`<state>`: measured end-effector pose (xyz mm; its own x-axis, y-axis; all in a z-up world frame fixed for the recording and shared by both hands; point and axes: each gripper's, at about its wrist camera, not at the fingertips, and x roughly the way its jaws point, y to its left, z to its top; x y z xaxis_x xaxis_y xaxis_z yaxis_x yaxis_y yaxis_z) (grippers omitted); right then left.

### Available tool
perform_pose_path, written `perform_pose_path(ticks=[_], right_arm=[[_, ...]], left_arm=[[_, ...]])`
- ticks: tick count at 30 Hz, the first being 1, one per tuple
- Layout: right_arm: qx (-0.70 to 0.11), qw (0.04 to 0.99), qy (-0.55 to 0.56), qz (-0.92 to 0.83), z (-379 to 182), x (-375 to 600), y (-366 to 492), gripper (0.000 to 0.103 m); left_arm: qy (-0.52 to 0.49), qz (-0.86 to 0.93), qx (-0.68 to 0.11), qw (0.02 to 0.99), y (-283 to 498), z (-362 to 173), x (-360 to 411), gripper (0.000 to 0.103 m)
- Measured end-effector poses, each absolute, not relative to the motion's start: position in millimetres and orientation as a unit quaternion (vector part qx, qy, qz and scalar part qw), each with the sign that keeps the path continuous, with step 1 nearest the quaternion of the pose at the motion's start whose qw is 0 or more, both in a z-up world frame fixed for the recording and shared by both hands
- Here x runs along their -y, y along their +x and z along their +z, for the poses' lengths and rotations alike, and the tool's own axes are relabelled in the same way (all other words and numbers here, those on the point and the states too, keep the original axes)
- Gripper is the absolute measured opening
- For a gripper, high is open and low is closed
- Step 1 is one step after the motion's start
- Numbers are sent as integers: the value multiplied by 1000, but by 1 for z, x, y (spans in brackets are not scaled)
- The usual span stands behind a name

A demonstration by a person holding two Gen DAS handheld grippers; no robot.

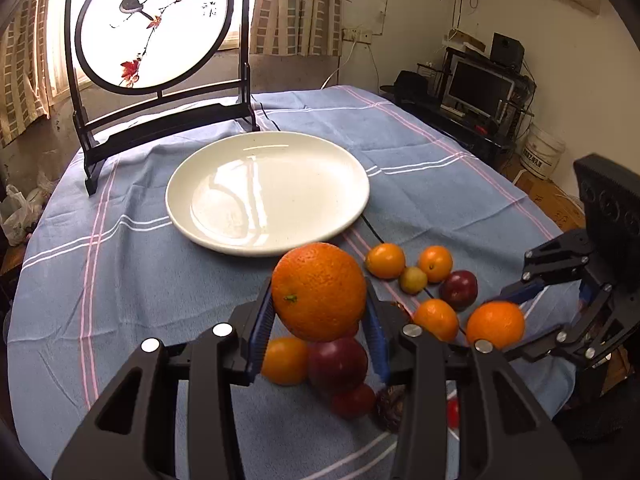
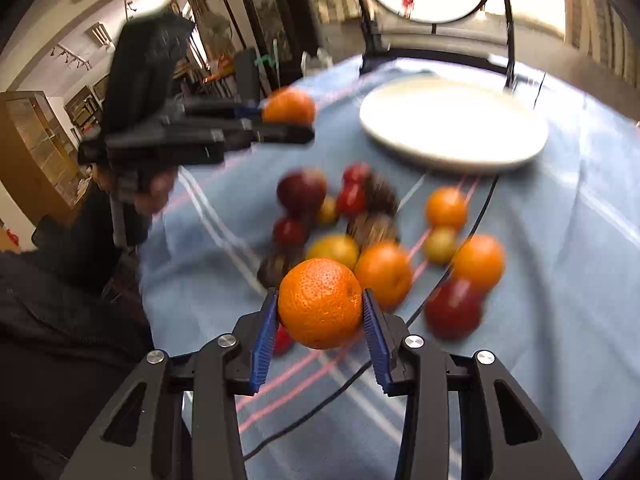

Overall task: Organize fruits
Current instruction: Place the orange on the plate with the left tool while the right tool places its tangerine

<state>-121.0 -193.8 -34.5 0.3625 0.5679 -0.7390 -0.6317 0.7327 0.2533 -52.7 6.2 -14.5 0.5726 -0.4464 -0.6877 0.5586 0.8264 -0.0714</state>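
The left hand-held gripper [image 1: 320,316] grips a large orange [image 1: 319,291] between its blue pads, the fruit lifted clear of the bench [image 1: 132,280] and just short of the white plate [image 1: 267,192] — which holds nothing. The right hand-held gripper [image 2: 320,316] likewise clasps a second orange [image 2: 321,303], both pads pressed against its sides, above the loose pile. On the blue striped cloth [image 1: 420,152] beneath lie the remaining fruits: small oranges [image 1: 385,260], dark red plums [image 1: 459,290], a yellowish fruit [image 1: 413,279] and some brown scaly ones [image 2: 372,228], clustered near the plate's closer rim. A black cable [image 2: 476,220] runs across the cloth among them. Behind the plate stands a round painted screen [image 1: 154,26] in a dark frame — birds on a branch.
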Motion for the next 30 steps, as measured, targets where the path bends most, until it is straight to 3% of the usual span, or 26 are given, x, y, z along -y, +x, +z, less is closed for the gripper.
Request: perform_pose_path(ticks=[8, 18, 30], right_arm=[[-346, 890, -38, 295, 33, 207, -28, 41], [-399, 886, 0, 235, -9, 183, 95, 41], [-438, 872, -9, 216, -38, 165, 146, 42]], left_arm=[[102, -181, -345, 915, 13, 17, 25, 40], [119, -94, -388, 909, 97, -12, 43, 40], [122, -76, -430, 892, 138, -48, 44, 41]])
